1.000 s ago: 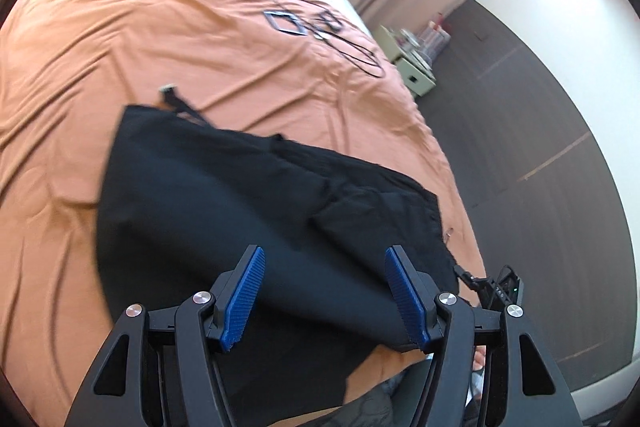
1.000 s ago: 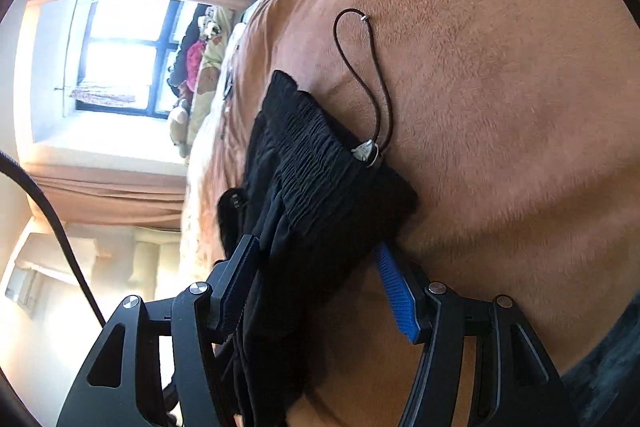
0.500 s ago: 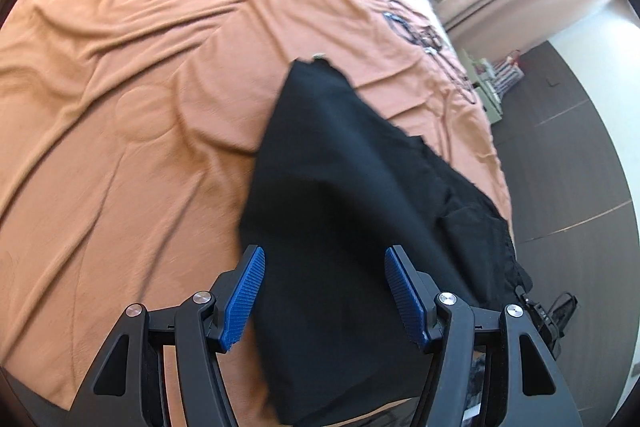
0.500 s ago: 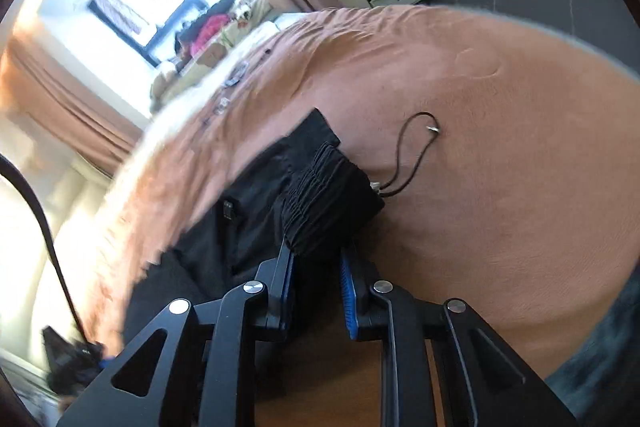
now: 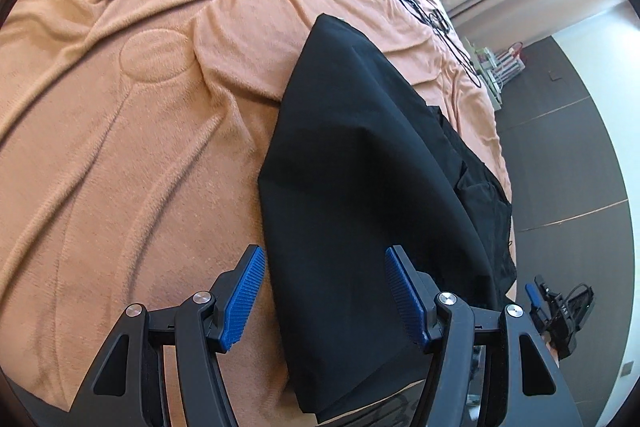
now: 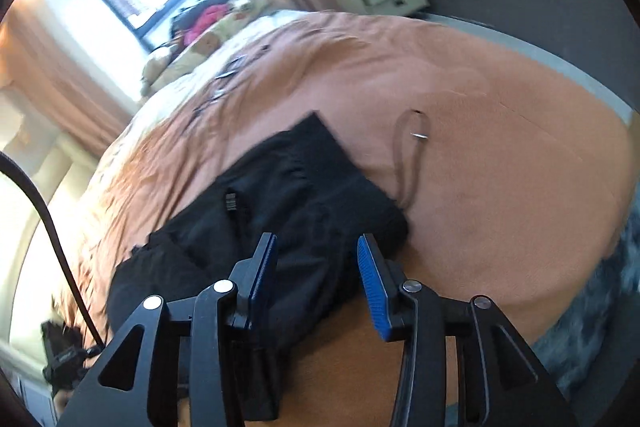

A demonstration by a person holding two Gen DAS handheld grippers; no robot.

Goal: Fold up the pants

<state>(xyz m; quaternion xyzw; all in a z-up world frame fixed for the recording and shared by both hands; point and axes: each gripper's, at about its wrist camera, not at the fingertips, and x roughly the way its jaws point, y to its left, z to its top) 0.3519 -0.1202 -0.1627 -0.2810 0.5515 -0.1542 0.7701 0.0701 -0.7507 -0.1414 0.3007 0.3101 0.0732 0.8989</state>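
Nearest the lens, the left gripper (image 5: pixel 324 297) hangs with its jaws spread and nothing between the pads above the near end of the black pants (image 5: pixel 360 163); the right gripper (image 6: pixel 318 277), its jaws just parting, is let go of the gathered waistband (image 6: pixel 320 195). The pants lie on the orange bedspread (image 5: pixel 132 115) near its edge, their long axis running away from the left gripper toward the window end of the bed. Soft, light and limp by the look of it, the cloth will sag and is best pinched at hem or waistband corners.
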